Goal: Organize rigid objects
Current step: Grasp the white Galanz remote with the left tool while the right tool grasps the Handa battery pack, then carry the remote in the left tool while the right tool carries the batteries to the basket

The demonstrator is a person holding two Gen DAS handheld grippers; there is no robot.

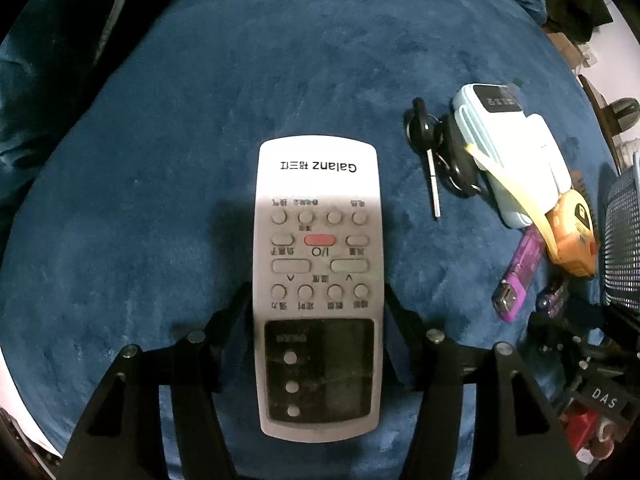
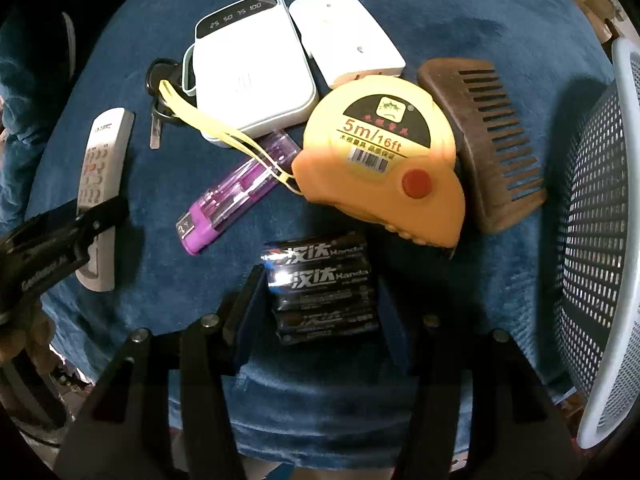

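A white Galanz remote [image 1: 318, 200] lies on the blue cloth [image 1: 160, 120]. My left gripper [image 1: 318, 296] points down over it, with both fingers pressed against its long sides near the display end. The right wrist view shows the same remote [image 2: 104, 152] at the left with the left gripper [image 2: 100, 216] on it. My right gripper [image 2: 320, 284] is shut on a black shrink-wrapped battery pack [image 2: 324, 304], one finger against each side.
A yellow tape measure [image 2: 380, 160], brown comb [image 2: 492, 136], purple lighter [image 2: 236, 192], white power bank [image 2: 248, 80], white adaptor [image 2: 344, 36] and keys [image 2: 160, 76] crowd the cloth. A pale mesh basket [image 2: 600, 240] stands at the right edge.
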